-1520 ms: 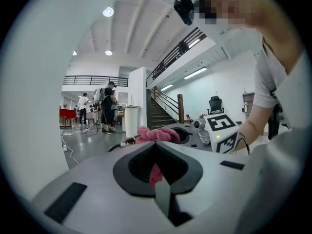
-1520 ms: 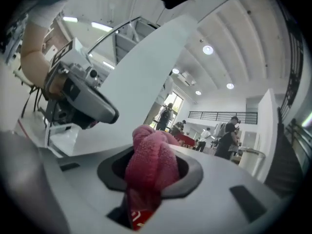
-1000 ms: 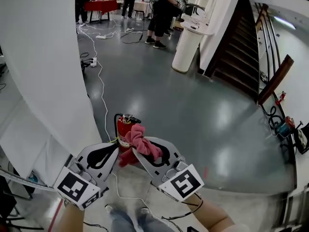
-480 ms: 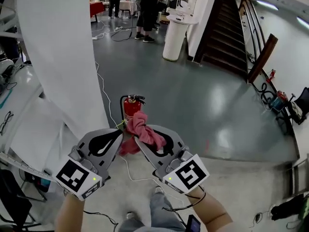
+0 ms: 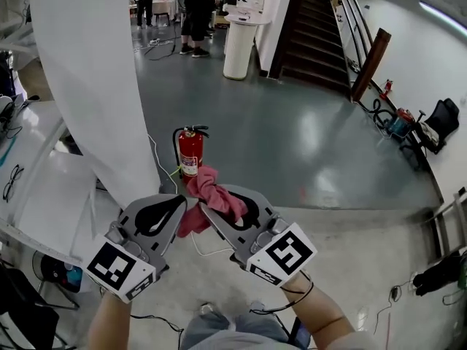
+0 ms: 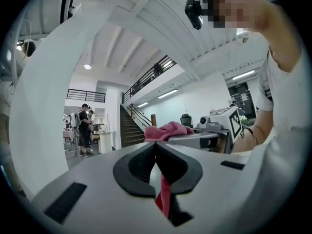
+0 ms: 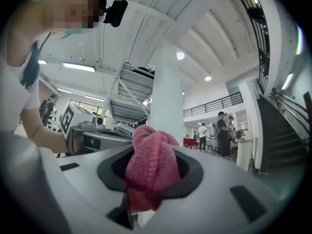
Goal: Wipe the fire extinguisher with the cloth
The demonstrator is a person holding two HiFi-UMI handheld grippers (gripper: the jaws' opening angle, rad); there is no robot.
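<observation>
As my forearms [image 5: 321, 313] angle inward, my right gripper [image 5: 206, 205] clamps the bunched cloth [image 5: 213, 190], left gripper [image 5: 182, 204] nipping its trailing edge, jaws pressed together, extinguisher [image 5: 190, 154] upright on the floor [image 5: 292, 144] just beyond.

The fire extinguisher [image 5: 190, 152] stands upright on the floor [image 5: 292, 144], just right of the pillar [image 5: 95, 79] base. The left tool [image 5: 181, 203] and right tool [image 5: 206, 204] sit side by side nearer the person, tips converging. The cloth [image 5: 217, 192] is bunched between the right tool's jaws, and a strip of it runs into the left tool's closed jaws. The cloth lies in front of the extinguisher's base; contact cannot be determined. The staircase [image 5: 310, 35] rises behind, to the right.
</observation>
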